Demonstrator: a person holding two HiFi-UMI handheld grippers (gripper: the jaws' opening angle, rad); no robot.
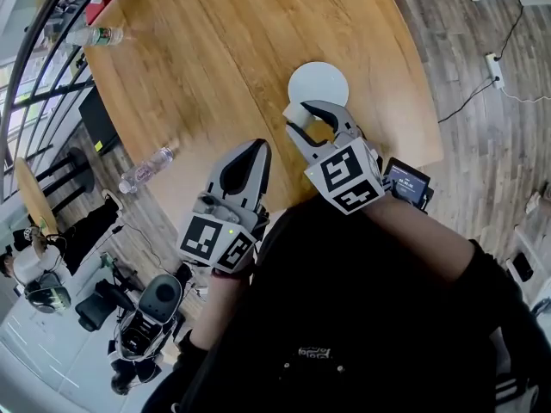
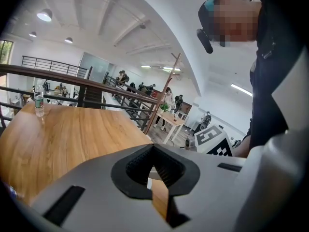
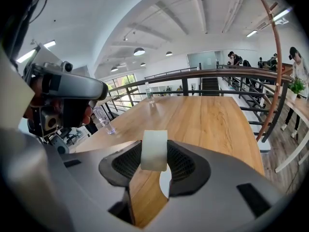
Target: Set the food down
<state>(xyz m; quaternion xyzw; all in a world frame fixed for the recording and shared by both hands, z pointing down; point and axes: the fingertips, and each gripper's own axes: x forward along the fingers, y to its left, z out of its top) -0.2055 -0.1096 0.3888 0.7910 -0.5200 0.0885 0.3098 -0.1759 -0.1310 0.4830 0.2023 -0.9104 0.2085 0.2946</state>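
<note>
Right gripper [image 1: 313,120] pinches the food [image 3: 154,150], a pale, cream-white block with rounded edges, between its two ribbed black pads. The block stands upright in the grip, and its top rises above the pads in the right gripper view. In the head view, the food sits just right of the frame's centre, at the lower left rim of the white plate [image 1: 320,79]. That plate rests on the round wooden table [image 1: 215,58]. A sliver of the plate shows through the gap under the block in the right gripper view. How high the food hangs above the wood I cannot tell.

Left gripper [image 1: 248,151] has its jaws pressed together with nothing in them. It sits lower left of centre, near the table's edge.

The block looks light and somewhat soft, with a smooth matte skin. It shows no obvious dent from the pads, so the squeeze seems gentle. The two flat flanks are the sensible place to hold it, as now. A harder squeeze could crush or mark it. It should stand on its flat underside when released, though a tall narrow piece may tip if let go at a tilt.

Two clear bottles are on the table: one lying down [image 1: 148,168] at middle left and one [image 1: 96,35] at upper left.
</note>
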